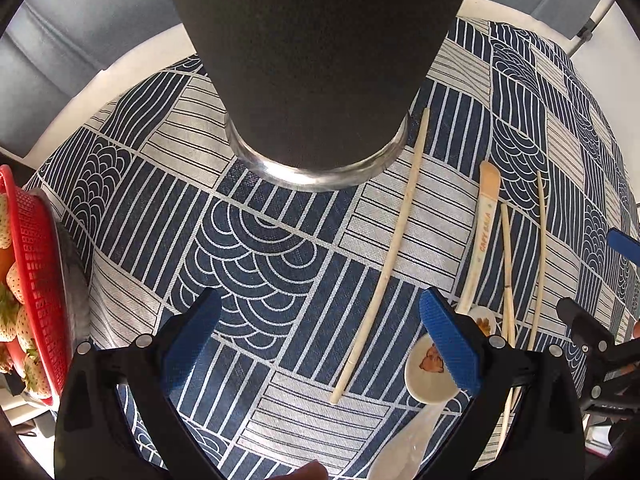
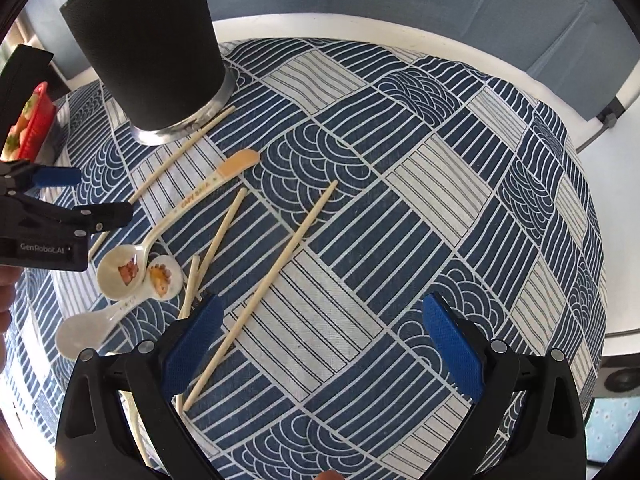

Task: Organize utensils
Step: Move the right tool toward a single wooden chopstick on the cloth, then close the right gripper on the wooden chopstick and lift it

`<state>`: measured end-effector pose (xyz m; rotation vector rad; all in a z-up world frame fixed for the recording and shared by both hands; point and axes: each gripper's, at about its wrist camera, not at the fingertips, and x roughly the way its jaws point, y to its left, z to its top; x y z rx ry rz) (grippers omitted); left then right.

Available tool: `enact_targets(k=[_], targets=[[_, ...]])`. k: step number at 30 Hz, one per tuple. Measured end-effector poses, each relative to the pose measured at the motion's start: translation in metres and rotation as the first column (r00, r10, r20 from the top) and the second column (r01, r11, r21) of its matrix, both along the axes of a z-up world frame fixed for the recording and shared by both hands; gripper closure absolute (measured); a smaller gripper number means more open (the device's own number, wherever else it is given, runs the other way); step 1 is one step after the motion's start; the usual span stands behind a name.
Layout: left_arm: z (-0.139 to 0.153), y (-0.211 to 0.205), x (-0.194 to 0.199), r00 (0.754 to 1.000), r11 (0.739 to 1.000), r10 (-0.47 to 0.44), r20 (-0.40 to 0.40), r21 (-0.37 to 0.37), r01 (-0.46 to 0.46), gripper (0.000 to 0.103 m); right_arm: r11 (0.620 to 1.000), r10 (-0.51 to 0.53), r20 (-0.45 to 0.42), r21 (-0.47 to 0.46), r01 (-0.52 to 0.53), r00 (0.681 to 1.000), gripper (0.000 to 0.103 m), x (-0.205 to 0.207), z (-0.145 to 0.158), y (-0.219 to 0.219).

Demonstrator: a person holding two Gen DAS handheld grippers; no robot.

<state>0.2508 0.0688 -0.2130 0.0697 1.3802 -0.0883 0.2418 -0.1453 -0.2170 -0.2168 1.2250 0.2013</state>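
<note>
A tall black holder cup with a metal base stands on the patterned cloth, also in the right wrist view. Several pale chopsticks lie loose; one lies right of the cup. A long-handled spoon and two white ceramic spoons lie together, also in the left wrist view. My left gripper is open and empty just before the cup. My right gripper is open and empty, its left finger over a chopstick.
A red basket of strawberries sits at the far left on a grey tray. The blue and white cloth covers a round white table. Grey upholstery stands behind it.
</note>
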Motion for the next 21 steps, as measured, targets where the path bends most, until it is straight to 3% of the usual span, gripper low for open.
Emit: enact_targets(k=[3,8,9,12,15,19,21], targets=[[-0.010,-0.002,0.009,1.000,1.000,-0.004,-0.009,0.003,0.005,0.006,1.000,-0.022,-0.022,0.017,0.022,1.000,0.008,0.004,-0.008,0.001],[-0.011,-0.010,0.017,0.995,0.997,-0.074,0.067,0.012,0.074,0.004,0.998,-0.068,-0.070,-0.002,0.068,0.995,0.008,0.013,-0.028,0.000],[-0.012,-0.015,0.021,0.993,0.997,-0.079,0.082,0.012,0.079,0.004,0.995,-0.085,-0.079,0.039,0.088,0.993,0.006,0.014,-0.031,-0.005],[-0.012,-0.022,0.023,0.986,0.992,-0.123,0.117,0.010,0.122,0.004,0.994,-0.101,-0.068,0.042,0.104,0.993,0.006,0.016,-0.031,-0.008],[-0.012,-0.024,0.030,0.984,0.990,-0.140,0.109,0.008,0.140,0.004,0.993,-0.106,-0.074,0.042,0.109,0.992,0.006,0.017,-0.032,-0.007],[-0.011,-0.027,0.038,0.991,0.995,-0.095,0.093,0.012,0.095,0.004,0.994,-0.101,-0.094,0.033,0.104,0.990,0.006,0.021,-0.032,-0.004],[-0.009,-0.028,0.041,0.990,0.994,-0.106,0.093,0.009,0.106,0.010,0.993,-0.113,-0.111,0.029,0.117,0.987,0.008,0.024,-0.033,-0.004]])
